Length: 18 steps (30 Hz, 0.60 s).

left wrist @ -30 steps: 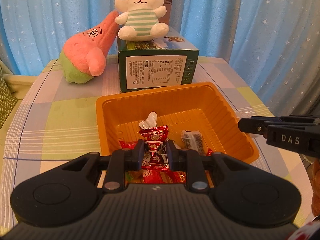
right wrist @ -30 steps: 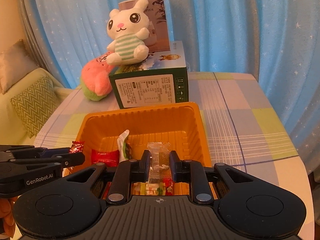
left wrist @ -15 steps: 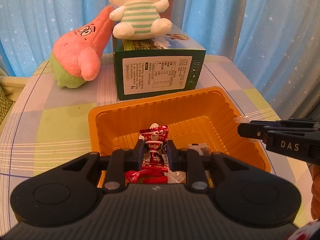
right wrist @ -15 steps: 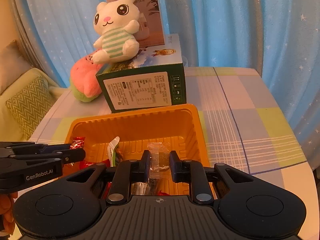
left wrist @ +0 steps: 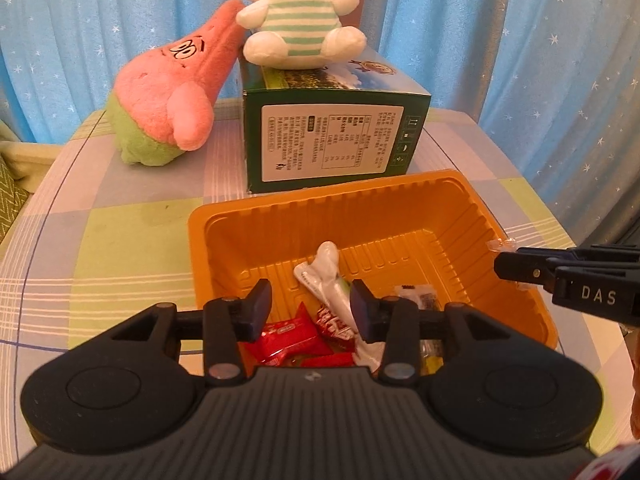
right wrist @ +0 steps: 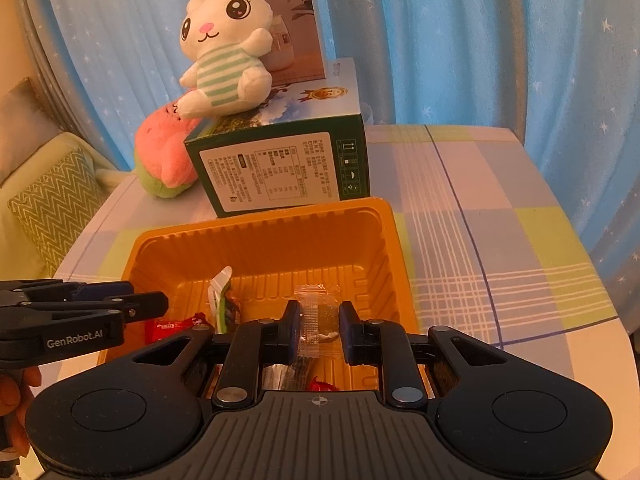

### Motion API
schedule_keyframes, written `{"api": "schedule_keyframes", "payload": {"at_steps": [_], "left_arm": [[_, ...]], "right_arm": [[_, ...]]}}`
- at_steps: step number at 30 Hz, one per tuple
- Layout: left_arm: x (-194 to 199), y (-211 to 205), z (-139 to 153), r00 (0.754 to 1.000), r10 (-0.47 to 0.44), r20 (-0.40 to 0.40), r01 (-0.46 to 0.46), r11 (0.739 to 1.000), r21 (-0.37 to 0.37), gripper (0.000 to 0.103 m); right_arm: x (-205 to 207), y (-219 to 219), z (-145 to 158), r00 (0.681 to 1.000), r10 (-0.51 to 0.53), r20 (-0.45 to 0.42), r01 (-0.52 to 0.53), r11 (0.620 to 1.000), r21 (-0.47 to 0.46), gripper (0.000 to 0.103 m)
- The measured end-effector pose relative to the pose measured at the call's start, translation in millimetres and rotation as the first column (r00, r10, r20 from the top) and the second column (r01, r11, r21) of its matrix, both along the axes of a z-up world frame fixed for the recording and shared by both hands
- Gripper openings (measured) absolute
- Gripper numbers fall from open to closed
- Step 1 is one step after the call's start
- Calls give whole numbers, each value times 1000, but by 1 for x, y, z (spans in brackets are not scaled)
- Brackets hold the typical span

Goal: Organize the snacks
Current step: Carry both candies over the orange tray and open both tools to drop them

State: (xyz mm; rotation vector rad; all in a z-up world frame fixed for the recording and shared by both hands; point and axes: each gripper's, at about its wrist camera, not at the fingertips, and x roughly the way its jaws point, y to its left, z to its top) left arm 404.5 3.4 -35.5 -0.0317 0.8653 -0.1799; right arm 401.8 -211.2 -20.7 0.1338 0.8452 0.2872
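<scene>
Left gripper [left wrist: 311, 306]: my jaws are opening over the near end of the orange tray [left wrist: 532, 308]; nothing is pinched, the pads stand clear of the wrappers below.
Red snack packets [left wrist: 292, 334]: lying loose on the tray floor, just under my left fingertips.
White-and-green packet [left wrist: 328, 276]: in the tray, slanting up beside my left gripper's right-hand pad; I cannot tell if it touches.
Right gripper [right wrist: 319, 326]: my fingers pinch a clear-wrapped snack [right wrist: 318, 312], held upright above the tray's near right part.
Tray position: on the checked tablecloth [right wrist: 480, 208], its far wall just in front of the green box [right wrist: 280, 168].
Behind: a white rabbit plush [right wrist: 224, 60] sits on the box; a pink star plush [left wrist: 172, 96] leans against it.
</scene>
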Motion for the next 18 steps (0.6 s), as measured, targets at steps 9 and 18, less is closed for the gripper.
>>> {"api": "schedule_keyframes", "payload": {"at_steps": [9, 18], "left_arm": [[-5, 4, -2, 1000, -1, 2, 1, 1000, 9, 45], [-6, 11, -8, 1000, 9, 6, -9, 1000, 13, 51]], "right_arm": [[2, 6, 1, 1000, 1, -5, -1, 999, 36, 21], [16, 14, 3, 999, 31, 33, -35, 992, 125, 21]]}}
